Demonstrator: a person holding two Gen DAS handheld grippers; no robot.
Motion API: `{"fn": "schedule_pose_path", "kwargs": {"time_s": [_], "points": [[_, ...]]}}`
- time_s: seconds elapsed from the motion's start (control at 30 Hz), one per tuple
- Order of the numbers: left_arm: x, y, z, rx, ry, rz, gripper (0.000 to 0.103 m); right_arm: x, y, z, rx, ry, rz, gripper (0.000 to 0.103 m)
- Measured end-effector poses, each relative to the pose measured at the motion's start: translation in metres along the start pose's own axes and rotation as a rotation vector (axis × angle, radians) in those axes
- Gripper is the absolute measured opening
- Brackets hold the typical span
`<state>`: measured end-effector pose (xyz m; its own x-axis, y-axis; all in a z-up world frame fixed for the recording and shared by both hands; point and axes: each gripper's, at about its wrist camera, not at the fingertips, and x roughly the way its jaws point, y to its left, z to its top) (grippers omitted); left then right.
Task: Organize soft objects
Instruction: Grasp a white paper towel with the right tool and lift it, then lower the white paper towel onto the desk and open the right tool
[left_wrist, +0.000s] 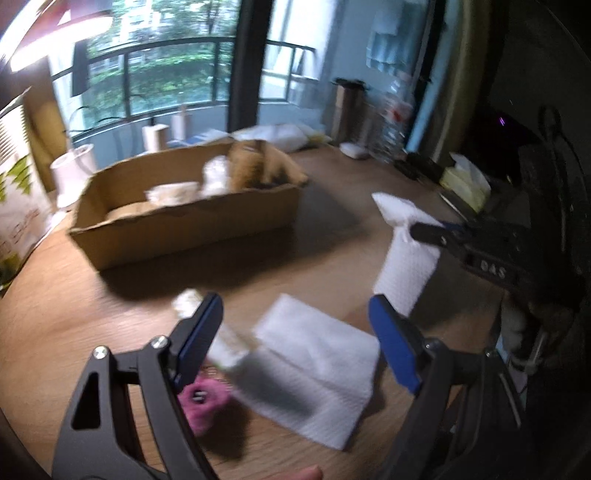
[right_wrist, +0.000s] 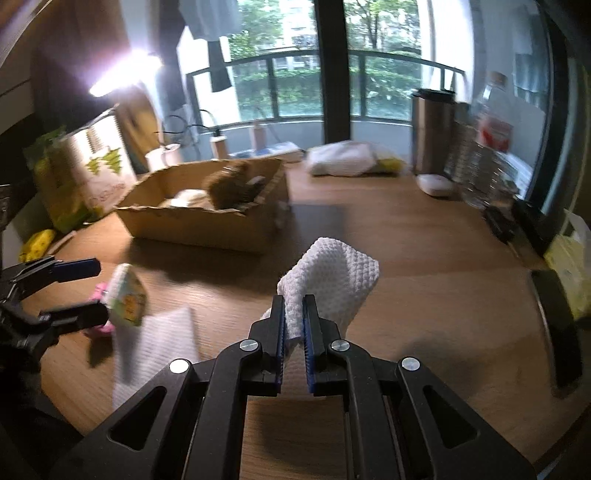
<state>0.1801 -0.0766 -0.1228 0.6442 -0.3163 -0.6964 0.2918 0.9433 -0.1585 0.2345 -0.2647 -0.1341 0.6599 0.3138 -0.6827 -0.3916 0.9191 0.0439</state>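
My right gripper (right_wrist: 293, 314) is shut on a white waffle-weave cloth (right_wrist: 332, 280), lifted off the wooden table (right_wrist: 424, 258); the left wrist view shows that cloth (left_wrist: 406, 258) hanging from it. My left gripper (left_wrist: 295, 332) stands open over a flat white cloth (left_wrist: 314, 369). A small printed pack (left_wrist: 229, 347) lies blurred by its left finger, not pressed between the pads, next to a pink soft object (left_wrist: 201, 402). At the back left is a cardboard box (left_wrist: 184, 225) holding a brown plush (left_wrist: 258, 166) and white soft things.
A green-and-white bag (right_wrist: 85, 177) and a yellow item (right_wrist: 37, 243) sit left of the box. A white plastic bag (right_wrist: 340, 157), a metal flask (right_wrist: 432, 129), a plastic bottle (right_wrist: 487, 147) and a tissue pack (left_wrist: 465, 181) line the back and right edges.
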Motion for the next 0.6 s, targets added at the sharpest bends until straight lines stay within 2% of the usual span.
{"fn": "schedule_pose_path", "kwargs": {"time_s": [0.17,0.37,0.4,0.47,0.53,0.6], "points": [[0.024,-0.027,-0.006,0.079,0.063,0.003,0.082,0.007,-0.015,-0.011,-0.002,0.032,-0.044,0.010],[0.049,-0.039,-0.018,0.146,0.142,0.052,0.082,0.025,-0.013,-0.018,-0.020,0.072,-0.033,0.011],[0.052,-0.039,-0.019,0.153,0.154,0.064,0.082,0.028,-0.011,-0.018,-0.030,0.082,-0.038,0.014],[0.057,-0.037,-0.022,0.164,0.172,0.089,0.082,0.034,-0.009,-0.019,-0.041,0.098,-0.042,0.031],[0.062,-0.036,-0.026,0.174,0.184,0.116,0.082,0.036,-0.008,-0.018,-0.045,0.096,-0.044,0.056],[0.062,-0.032,-0.027,0.158,0.188,0.103,0.082,0.035,-0.009,-0.014,-0.050,0.078,-0.042,0.065]]}}
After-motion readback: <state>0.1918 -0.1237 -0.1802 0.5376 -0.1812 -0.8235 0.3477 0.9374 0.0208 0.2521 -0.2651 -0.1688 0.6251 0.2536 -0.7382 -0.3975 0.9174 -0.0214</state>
